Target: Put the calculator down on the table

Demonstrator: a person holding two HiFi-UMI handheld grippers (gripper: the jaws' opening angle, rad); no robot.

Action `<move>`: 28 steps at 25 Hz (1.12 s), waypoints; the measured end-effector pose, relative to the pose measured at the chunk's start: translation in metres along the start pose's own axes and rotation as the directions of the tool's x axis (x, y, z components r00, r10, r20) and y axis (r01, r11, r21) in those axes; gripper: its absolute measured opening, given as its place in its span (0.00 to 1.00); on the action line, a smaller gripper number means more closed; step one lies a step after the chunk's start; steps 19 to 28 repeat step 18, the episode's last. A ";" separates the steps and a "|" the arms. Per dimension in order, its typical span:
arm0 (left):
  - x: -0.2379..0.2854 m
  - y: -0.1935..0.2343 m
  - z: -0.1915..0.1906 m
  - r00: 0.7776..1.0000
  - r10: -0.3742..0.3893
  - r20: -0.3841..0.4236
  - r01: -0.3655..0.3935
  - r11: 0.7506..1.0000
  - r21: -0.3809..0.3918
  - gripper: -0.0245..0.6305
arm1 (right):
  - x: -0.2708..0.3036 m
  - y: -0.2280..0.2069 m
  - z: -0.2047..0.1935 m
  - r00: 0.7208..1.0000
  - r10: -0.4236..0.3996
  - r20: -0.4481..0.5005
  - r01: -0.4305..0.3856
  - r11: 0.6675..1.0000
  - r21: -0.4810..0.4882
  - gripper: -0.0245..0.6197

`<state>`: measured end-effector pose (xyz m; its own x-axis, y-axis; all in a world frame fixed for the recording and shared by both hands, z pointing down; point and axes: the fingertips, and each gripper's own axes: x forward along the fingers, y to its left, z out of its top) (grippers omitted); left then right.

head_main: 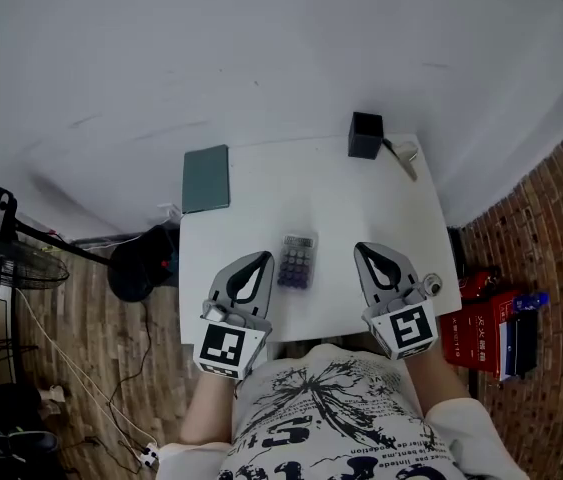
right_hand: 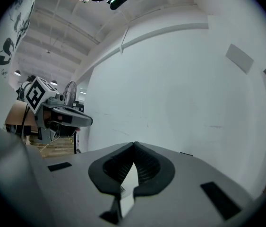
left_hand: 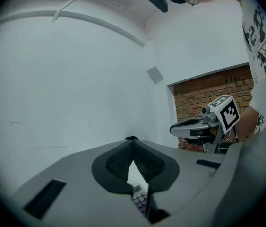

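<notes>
While its jaws sit pressed together on nothing, left hand-held gripper (head_main: pixel 254 268) hovers over the near worktop (head_main: pixel 341 198) edge. Right hand-held gripper (head_main: pixel 376 260) likewise closed, empty. Calculator (head_main: pixel 298 260) lies flat between them, nearer the left. Beyond: grey-green book (head_main: pixel 206 178) left, black box (head_main: pixel 365 135) right.

The calculator (head_main: pixel 298 260) lies flat, keys up, on the white table (head_main: pixel 261 183). The left gripper (head_main: pixel 265 257) is just beside its left edge and the right gripper (head_main: pixel 360 249) is near on its right, each with jaws drawn together to a point. Beyond the calculator to the left lies a dark green book (head_main: pixel 206 178). Beyond it to the right stands a black box (head_main: pixel 365 135), with a small metallic thing (head_main: pixel 407 158), perhaps a clip, further right.
</notes>
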<state>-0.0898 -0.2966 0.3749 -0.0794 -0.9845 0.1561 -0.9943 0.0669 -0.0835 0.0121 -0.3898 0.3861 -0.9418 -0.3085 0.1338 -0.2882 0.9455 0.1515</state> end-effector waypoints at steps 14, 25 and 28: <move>0.004 -0.011 0.008 0.997 -0.042 0.067 0.043 0.999 -0.013 0.06 | -0.005 -0.003 0.001 1.000 0.010 -0.008 -0.010 1.000 -0.021 0.06; 0.008 -0.015 0.010 0.994 -0.055 0.091 0.057 0.998 -0.024 0.06 | -0.005 -0.007 -0.002 1.000 0.015 -0.003 -0.015 1.000 -0.006 0.06; 0.008 -0.015 0.010 0.994 -0.055 0.091 0.057 0.998 -0.024 0.06 | -0.005 -0.007 -0.002 1.000 0.015 -0.003 -0.015 1.000 -0.006 0.06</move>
